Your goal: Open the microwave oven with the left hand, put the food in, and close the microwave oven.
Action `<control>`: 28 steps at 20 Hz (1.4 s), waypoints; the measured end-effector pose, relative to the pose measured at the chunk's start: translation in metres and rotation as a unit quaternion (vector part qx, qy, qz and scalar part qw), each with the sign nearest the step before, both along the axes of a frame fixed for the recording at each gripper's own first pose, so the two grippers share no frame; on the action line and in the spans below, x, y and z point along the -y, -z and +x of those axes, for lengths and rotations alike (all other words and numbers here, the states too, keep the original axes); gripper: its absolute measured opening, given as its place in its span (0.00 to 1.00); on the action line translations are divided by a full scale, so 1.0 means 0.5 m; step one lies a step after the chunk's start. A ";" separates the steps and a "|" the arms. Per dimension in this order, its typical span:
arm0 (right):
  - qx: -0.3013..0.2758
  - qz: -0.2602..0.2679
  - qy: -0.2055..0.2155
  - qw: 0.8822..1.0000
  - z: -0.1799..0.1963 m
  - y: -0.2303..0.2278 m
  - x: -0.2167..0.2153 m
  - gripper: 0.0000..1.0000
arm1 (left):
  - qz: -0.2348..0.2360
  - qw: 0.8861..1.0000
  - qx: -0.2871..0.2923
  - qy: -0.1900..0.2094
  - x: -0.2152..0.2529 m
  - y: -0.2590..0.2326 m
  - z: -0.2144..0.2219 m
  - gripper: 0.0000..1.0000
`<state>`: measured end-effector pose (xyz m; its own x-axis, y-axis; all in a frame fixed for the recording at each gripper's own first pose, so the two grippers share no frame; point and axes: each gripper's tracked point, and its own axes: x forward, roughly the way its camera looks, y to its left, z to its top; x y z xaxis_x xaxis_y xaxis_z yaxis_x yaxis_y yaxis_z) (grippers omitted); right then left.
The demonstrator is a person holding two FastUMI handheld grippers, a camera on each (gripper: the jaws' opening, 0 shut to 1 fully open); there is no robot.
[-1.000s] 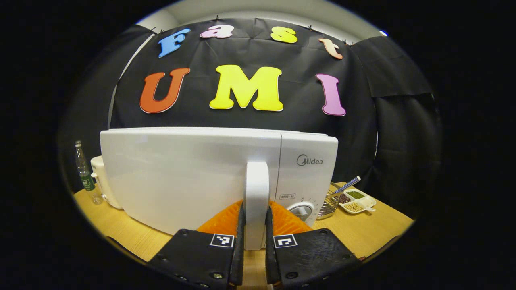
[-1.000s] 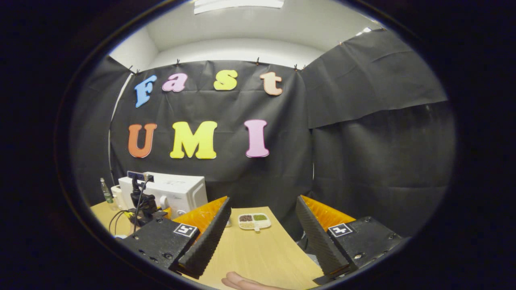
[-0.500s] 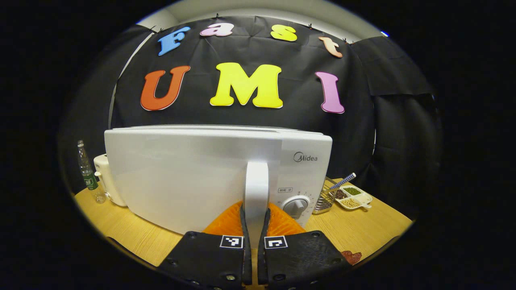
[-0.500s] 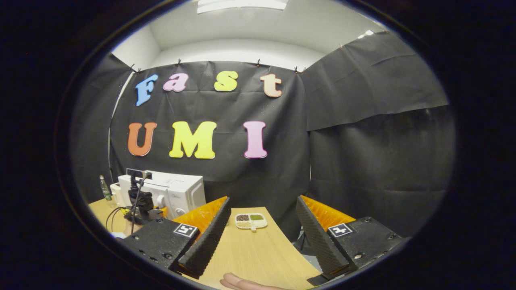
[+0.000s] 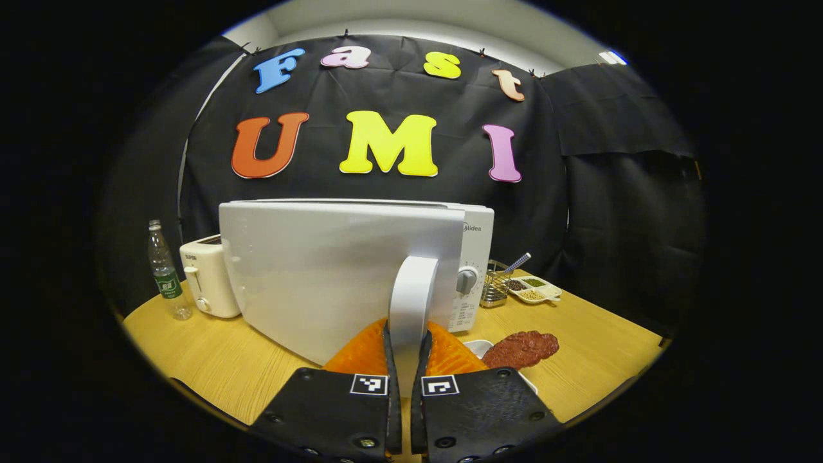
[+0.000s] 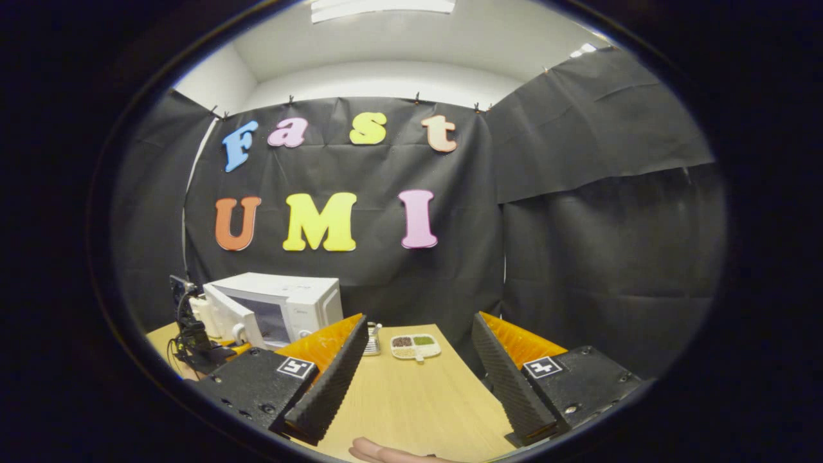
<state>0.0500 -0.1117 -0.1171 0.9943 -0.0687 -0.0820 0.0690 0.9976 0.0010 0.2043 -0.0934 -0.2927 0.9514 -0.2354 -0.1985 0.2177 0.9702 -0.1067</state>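
Now the left tool (image 5: 405,360), clamped on the door handle (image 5: 410,292), has swung the microwave oven (image 5: 472,238) open, exposing the food (image 5: 521,348); the right tool (image 6: 418,373) waits with fingers apart.

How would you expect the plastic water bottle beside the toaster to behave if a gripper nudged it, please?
The water bottle stands tall and narrow on the table, so it probably tips easily. It looks clear and mostly empty, so it is likely light. Being round, it would likely roll, perhaps toward the toaster.
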 end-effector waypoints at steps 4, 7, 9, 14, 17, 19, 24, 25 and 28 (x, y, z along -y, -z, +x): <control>-0.006 -0.001 -0.018 1.000 -0.020 0.005 -0.049 1.00 | 0.000 1.000 0.004 0.000 -0.071 0.000 -0.070 0.05; -0.009 -0.006 -0.028 1.000 -0.026 0.009 -0.084 1.00 | 0.003 1.000 0.006 -0.005 -0.133 0.002 -0.118 0.05; -0.015 -0.015 -0.034 0.999 -0.026 0.019 -0.109 1.00 | 0.010 1.000 0.008 -0.010 -0.178 0.002 -0.145 0.06; -0.036 -0.021 -0.055 0.998 -0.032 0.044 -0.175 0.95 | 0.016 0.999 -0.002 -0.032 -0.307 0.012 -0.197 0.06; -0.038 -0.032 -0.062 0.997 -0.031 0.048 -0.208 0.95 | 0.026 0.998 -0.001 -0.062 -0.402 0.007 -0.224 0.12; -0.042 -0.036 -0.068 0.996 -0.027 0.052 -0.230 1.00 | 0.035 0.995 -0.007 -0.091 -0.465 0.022 -0.230 0.22; -0.056 -0.039 -0.085 0.994 -0.009 0.080 -0.277 1.00 | 0.044 0.990 0.005 -0.135 -0.551 -0.015 -0.266 0.89; -0.060 -0.039 -0.089 0.993 -0.002 0.087 -0.284 0.95 | 0.056 0.987 0.006 -0.150 -0.564 -0.024 -0.278 0.92; -0.081 -0.038 -0.100 0.991 0.026 0.124 -0.298 1.00 | 0.086 0.979 0.031 -0.183 -0.589 -0.080 -0.312 0.95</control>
